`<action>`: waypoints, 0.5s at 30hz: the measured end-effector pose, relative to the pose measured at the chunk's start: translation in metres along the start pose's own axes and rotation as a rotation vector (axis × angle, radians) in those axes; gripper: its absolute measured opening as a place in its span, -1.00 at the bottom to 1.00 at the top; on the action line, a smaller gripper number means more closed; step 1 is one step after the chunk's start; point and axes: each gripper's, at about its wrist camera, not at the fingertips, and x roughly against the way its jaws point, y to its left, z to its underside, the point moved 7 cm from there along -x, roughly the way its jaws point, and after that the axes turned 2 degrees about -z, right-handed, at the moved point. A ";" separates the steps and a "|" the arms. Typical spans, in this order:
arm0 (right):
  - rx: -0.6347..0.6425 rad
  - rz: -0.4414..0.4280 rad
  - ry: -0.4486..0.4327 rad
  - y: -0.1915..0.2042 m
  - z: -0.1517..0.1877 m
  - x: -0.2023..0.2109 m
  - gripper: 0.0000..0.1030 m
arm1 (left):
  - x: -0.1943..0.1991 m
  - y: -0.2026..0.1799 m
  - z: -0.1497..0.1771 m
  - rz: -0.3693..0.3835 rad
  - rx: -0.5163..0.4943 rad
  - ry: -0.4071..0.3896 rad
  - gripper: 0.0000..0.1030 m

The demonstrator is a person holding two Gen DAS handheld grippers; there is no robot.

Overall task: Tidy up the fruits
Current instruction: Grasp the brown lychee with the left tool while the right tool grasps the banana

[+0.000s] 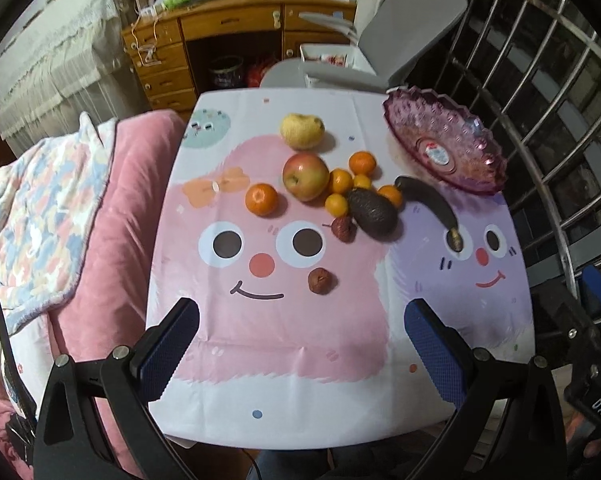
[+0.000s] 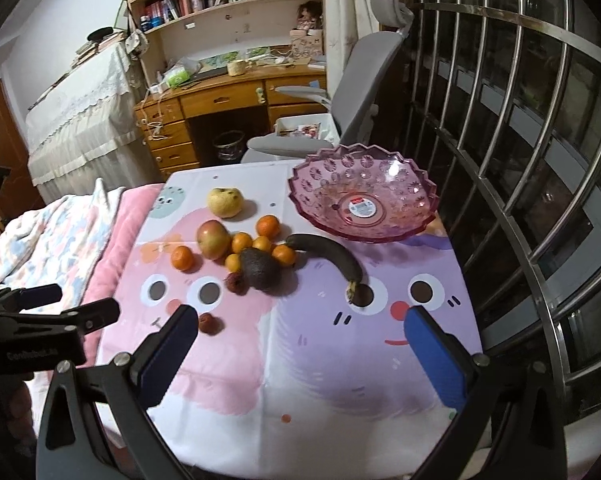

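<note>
Both grippers hang over the near edge of the counter (image 1: 284,360) with nothing in them: the left gripper (image 1: 300,344) has its jaws wide apart, and so does the right gripper (image 2: 300,356). The fruit lies loose in the middle and far part of the cloth; none is in the bowl (image 2: 364,196), which stands empty at the far right. A pale pear (image 1: 302,130) sits farthest off, the apple (image 1: 305,176) just nearer, and a cluster of small oranges (image 1: 340,182) touches the apple and the avocado (image 1: 372,214); one orange (image 1: 261,199) lies apart to the left. The blackened banana (image 1: 428,204) curves from the cluster toward the near right, its far end just beside the bowl. Two small wrinkled red fruits lie nearer, one (image 1: 343,229) against the avocado, the other (image 1: 321,281) alone. The banana looks overripe and likely soft, so it is best taken gently across its middle, not at the tips. The avocado may bruise too; grip its wide belly. Apple and pear seem firm and heavier, round and apt to slip, so close across the widest part. The oranges are light and should roll easily. The bowl looks like rigid plastic or glass and may slide if knocked.
</note>
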 end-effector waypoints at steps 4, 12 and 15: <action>0.034 0.030 -0.019 -0.009 0.000 -0.028 1.00 | -0.033 0.004 -0.006 0.008 0.019 0.032 0.98; 0.116 0.037 -0.038 -0.028 -0.001 -0.096 1.00 | -0.106 0.001 -0.010 0.005 0.093 0.108 0.98; 0.131 0.006 -0.015 -0.038 0.003 -0.124 0.97 | -0.127 -0.003 -0.004 -0.016 0.118 0.143 0.97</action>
